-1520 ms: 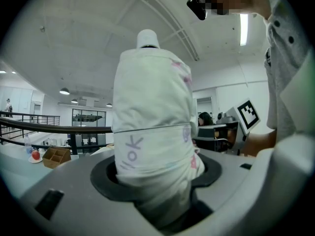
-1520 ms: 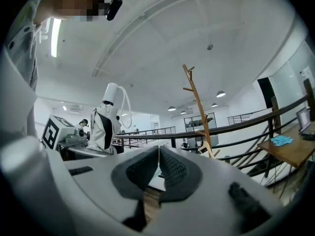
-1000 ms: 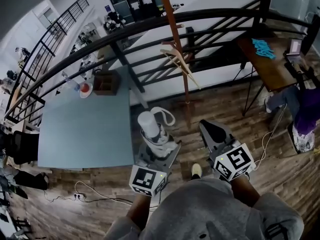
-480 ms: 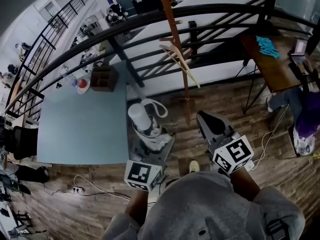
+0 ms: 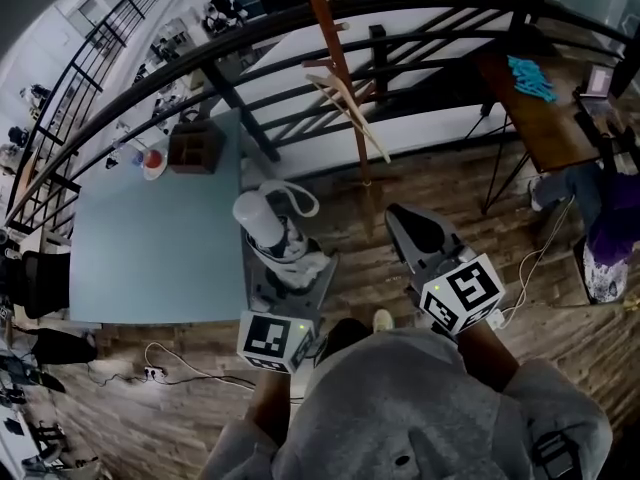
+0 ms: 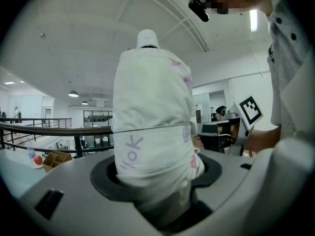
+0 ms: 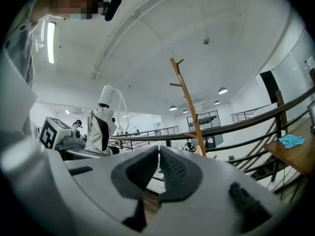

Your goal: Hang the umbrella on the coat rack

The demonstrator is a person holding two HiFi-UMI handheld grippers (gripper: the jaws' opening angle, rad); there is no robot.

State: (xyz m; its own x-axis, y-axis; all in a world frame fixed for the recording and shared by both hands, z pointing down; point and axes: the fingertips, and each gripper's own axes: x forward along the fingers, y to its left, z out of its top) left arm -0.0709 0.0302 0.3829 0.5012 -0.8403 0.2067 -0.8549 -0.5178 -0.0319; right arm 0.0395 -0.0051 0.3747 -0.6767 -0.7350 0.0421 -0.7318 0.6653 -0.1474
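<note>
A folded white umbrella (image 5: 268,230) with a wrist loop stands upright in my left gripper (image 5: 283,268), which is shut on its lower part. In the left gripper view the umbrella (image 6: 152,127) fills the middle, rising from between the jaws of that gripper (image 6: 157,181). My right gripper (image 5: 415,233) is beside it to the right, shut and empty; its pads meet at the tips (image 7: 158,156). The wooden coat rack (image 5: 335,63) stands ahead by the railing, apart from both grippers. The right gripper view shows the rack (image 7: 189,107) and the umbrella (image 7: 101,124).
A pale blue table (image 5: 150,258) lies to the left, with a wooden box (image 5: 188,146) and a plate (image 5: 152,161) at its far end. A black railing (image 5: 420,13) runs behind the rack. A brown desk (image 5: 530,118) and a seated person (image 5: 600,218) are at the right.
Both grippers have moved forward and to the left in the head view, carrying the umbrella along. The grip on the umbrella is unchanged and the right gripper stays shut.
</note>
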